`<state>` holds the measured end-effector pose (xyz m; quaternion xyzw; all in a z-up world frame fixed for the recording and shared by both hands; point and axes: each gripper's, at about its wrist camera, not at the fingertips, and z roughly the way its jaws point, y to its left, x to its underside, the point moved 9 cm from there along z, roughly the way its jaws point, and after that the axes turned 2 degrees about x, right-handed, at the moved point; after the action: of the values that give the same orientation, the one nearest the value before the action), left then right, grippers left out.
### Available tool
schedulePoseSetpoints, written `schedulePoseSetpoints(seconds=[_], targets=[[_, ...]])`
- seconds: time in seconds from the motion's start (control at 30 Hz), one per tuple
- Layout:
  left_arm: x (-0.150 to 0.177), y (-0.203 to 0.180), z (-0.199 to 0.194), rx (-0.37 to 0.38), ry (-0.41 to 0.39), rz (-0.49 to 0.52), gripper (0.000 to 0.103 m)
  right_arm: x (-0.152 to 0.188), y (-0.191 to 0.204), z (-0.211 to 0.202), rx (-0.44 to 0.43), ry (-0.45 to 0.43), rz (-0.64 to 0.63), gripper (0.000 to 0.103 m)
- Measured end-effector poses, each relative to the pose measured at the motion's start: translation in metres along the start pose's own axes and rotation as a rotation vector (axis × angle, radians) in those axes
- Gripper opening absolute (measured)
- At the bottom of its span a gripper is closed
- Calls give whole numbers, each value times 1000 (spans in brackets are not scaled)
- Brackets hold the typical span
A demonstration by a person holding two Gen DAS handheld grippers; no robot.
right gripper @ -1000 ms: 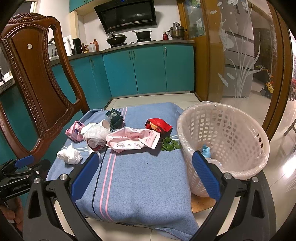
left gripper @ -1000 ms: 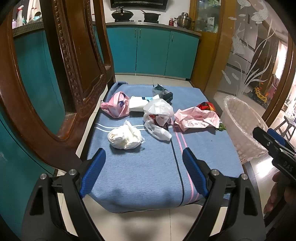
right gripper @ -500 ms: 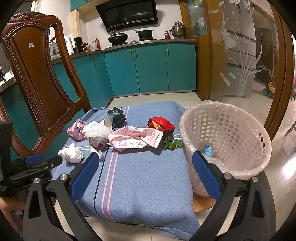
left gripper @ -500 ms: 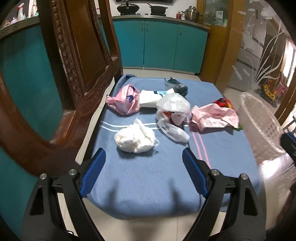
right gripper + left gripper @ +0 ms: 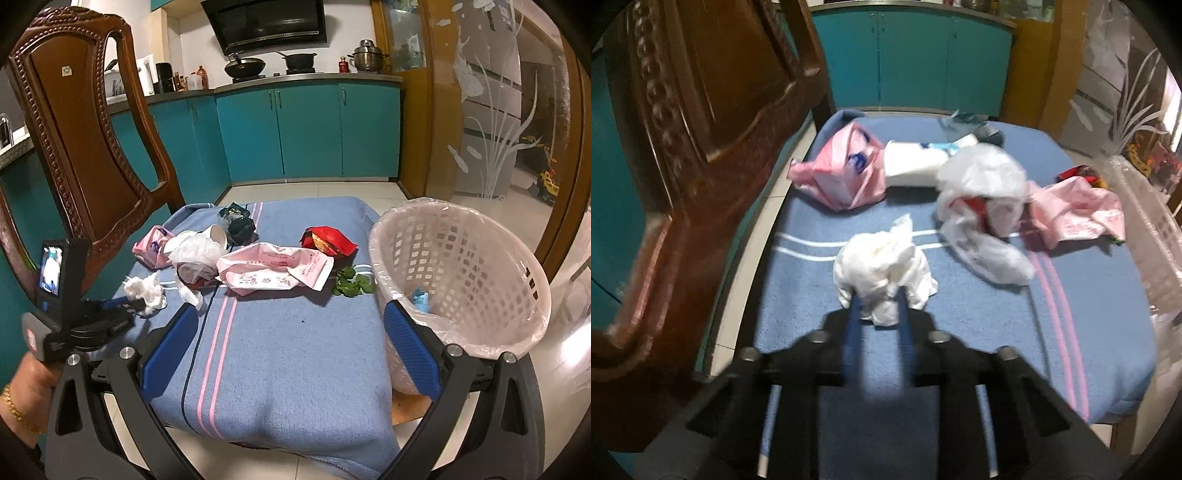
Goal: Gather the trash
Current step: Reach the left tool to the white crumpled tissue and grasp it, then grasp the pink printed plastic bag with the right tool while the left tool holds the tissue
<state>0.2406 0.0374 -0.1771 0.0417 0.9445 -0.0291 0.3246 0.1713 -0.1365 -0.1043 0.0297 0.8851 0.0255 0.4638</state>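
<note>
- So, left gripper [image 5: 877,295] clamped on the white crumpled tissue wad [image 5: 882,266], near the left edge of the blue blanket [image 5: 979,332], by the white stripes.
- Right gripper [image 5: 288,332] w/ jaws wide apart, nothing between them, hovering over the blanket's near end.
- White basket [image 5: 480,266] tilted at the right edge, small blue scrap inside.
- Pink bags, clear plastic, red wrapper piled mid-blanket.

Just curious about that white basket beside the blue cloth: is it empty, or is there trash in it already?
Not empty. The basket holds one small blue scrap near its bottom; the rest looks bare.
</note>
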Motion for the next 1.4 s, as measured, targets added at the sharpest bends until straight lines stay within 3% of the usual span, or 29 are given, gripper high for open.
schedulePoseSetpoints(seconds=[0.17,0.23,0.3,0.37,0.53,0.63,0.7,0.77,0.97,1.07,1.13,1.17,1.2,1.3,1.4], targets=[[-21,-16,-72,85,-151,-9,1,-10,-10,29,31,-6,-12,98],[-21,-23,-102,119,-206,-13,1,-11,-21,50,20,23,30,93],[-21,-29,-128,148,-253,-11,1,-8,-29,69,-16,71,93,78],[-21,-34,-152,162,-318,0,1,-7,-35,87,-48,108,150,74],[-19,-34,-168,180,-349,-3,1,-10,-33,116,-68,121,178,64],[-18,-30,-159,179,-330,-14,1,-11,-24,129,-102,151,174,48],[-17,-28,-153,182,-311,-24,1,-10,-20,130,-97,154,150,17],[-17,-26,-148,180,-301,-30,1,-14,-17,124,-102,122,125,0],[-18,-21,-144,174,-293,-46,1,-32,-8,76,-166,43,110,0],[-16,-21,-143,171,-287,-45,1,-26,-7,69,-176,86,104,1],[-17,-19,-142,170,-287,-51,1,-18,-5,76,-159,106,75,17],[-18,-18,-143,169,-290,-53,1,-16,-4,80,-140,98,52,36],[-18,-18,-144,168,-293,-52,1,-15,-2,82,-132,84,31,44],[-18,-16,-147,166,-300,-54,1,-16,6,93,-127,67,-15,54],[-18,-14,-146,164,-300,-62,1,-23,12,103,-117,54,-56,58]])
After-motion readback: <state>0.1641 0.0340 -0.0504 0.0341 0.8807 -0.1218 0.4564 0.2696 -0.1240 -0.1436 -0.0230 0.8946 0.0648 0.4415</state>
